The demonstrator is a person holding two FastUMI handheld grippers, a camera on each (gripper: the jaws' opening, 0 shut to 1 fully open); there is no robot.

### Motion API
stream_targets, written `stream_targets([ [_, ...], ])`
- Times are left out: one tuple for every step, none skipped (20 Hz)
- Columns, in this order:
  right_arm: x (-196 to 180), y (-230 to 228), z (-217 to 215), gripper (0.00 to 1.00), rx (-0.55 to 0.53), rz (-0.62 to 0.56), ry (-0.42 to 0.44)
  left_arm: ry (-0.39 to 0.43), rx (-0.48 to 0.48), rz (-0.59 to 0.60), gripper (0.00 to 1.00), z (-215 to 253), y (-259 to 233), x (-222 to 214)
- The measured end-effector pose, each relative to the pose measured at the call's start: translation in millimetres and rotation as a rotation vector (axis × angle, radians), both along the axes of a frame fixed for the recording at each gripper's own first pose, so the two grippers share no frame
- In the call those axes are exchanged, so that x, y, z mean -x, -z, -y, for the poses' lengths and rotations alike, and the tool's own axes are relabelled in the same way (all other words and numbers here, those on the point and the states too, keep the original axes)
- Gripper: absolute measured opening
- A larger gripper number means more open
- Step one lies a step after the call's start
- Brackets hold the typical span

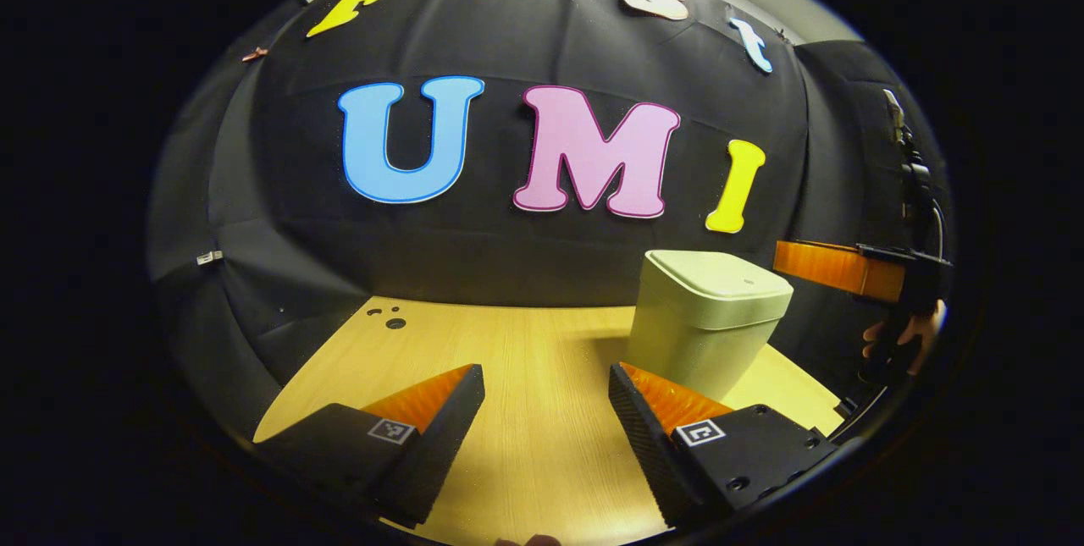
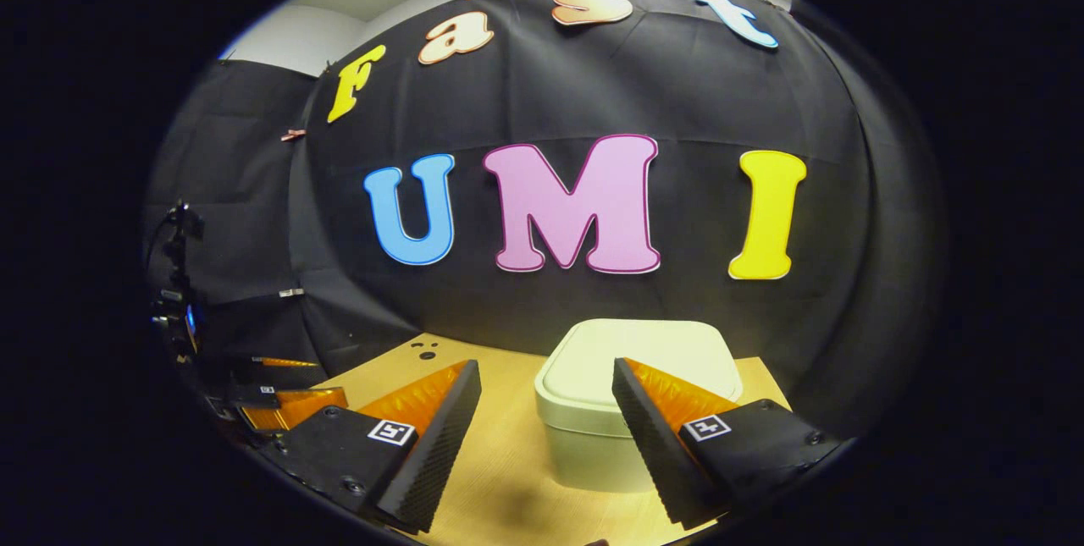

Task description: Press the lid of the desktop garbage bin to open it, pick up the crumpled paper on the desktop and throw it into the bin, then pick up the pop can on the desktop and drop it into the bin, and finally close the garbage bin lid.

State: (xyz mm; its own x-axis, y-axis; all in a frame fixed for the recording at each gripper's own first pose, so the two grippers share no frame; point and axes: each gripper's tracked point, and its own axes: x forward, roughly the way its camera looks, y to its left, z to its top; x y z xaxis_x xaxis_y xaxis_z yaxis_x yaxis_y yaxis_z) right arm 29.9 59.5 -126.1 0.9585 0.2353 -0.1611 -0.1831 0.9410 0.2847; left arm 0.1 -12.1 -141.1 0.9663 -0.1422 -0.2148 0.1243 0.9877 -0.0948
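One closed bin [image 1: 707,317] on wooden desktop [image 1: 525,360]

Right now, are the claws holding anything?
No. The left claw and the right claw are both open with nothing between their fingers. The bin stands on the table with its lid down, untouched.

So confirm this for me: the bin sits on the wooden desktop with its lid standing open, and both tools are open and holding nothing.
One thing is wrong: the lid is shut, lying flat on the bin, as the right gripper view shows from above. The rest stands: the bin sits on the wooden desktop, and the left tool and right tool are both open and holding nothing.
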Motion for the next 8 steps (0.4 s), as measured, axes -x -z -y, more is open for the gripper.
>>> stream_targets([
  [2,1,-1,0.99,0.01,0.007,-0.009,-0.005,-0.004,0.004,0.96,1,-2,1],
  [5,1,-5,0.99,0.017,0.014,-0.024,-0.012,-0.007,0.007,0.96,2,-4,0],
  [8,3,-8,0.99,0.021,0.019,-0.038,-0.018,-0.008,0.01,0.96,3,-5,2],
  [11,5,-12,0.99,0.016,0.02,-0.055,-0.025,-0.009,0.014,0.95,4,-6,3],
  [13,7,-15,0.99,0.008,0.021,-0.066,-0.031,-0.01,0.017,0.96,6,-7,4],
  [14,10,-20,0.99,-0.003,0.016,-0.081,-0.04,-0.014,0.018,0.99,8,-8,5],
  [16,14,-23,0.99,-0.013,0.012,-0.092,-0.05,-0.022,0.018,0.96,8,-9,6],
  [18,17,-25,0.99,-0.028,0.005,-0.102,-0.06,-0.032,0.018,0.96,15,-6,-3],
])
